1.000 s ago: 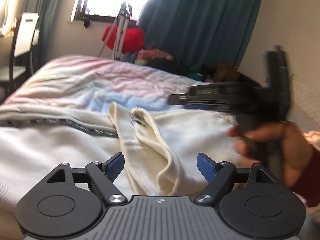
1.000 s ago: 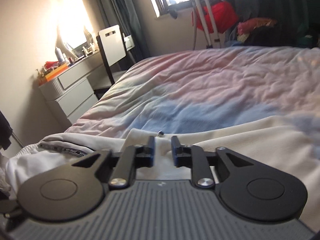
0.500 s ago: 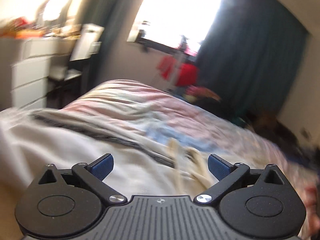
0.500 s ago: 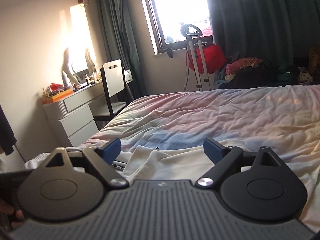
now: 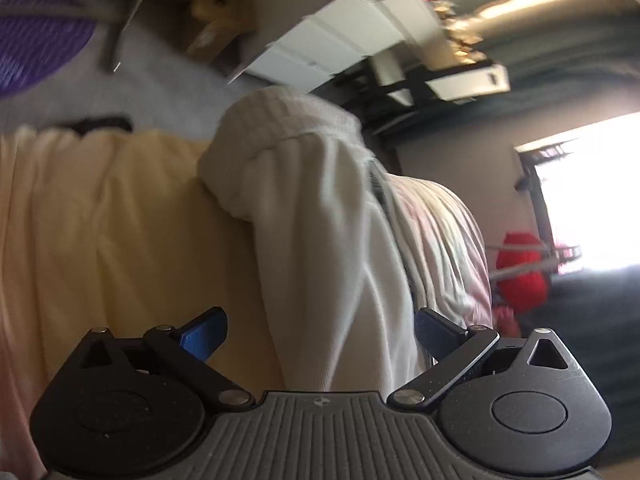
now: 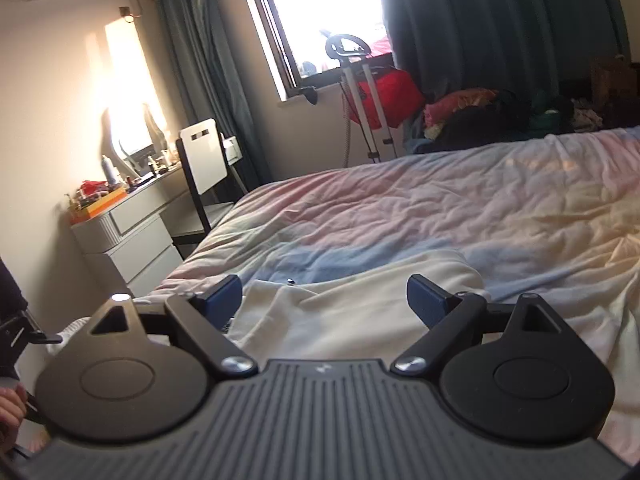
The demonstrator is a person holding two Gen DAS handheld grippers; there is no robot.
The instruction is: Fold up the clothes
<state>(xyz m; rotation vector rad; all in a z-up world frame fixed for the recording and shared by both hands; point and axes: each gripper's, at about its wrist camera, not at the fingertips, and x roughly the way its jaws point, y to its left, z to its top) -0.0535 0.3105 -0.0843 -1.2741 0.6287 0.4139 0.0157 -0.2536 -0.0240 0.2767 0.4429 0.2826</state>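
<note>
Chair (image 6: pixel 202 156) and dresser (image 6: pixel 132 236) flank bed (image 6: pixel 440 200); cream garment (image 6: pixel 352 308) lies near.

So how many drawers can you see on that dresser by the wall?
2 drawers on the white dresser in the right wrist view: an upper drawer and a lower drawer stacked under it. Others may be hidden behind the bed.

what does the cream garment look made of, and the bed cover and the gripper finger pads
Cream garment: looks like a soft ribbed knit, matte, probably cotton or fleece; fine ridges show on its cuff-like end.
Bed cover: thin woven fabric, matte, with many small creases and a faded pink, blue and yellow tint.
Right gripper finger pads: smooth blue, maybe rubber or plastic, on speckled black matte arms; uncertain.
</note>
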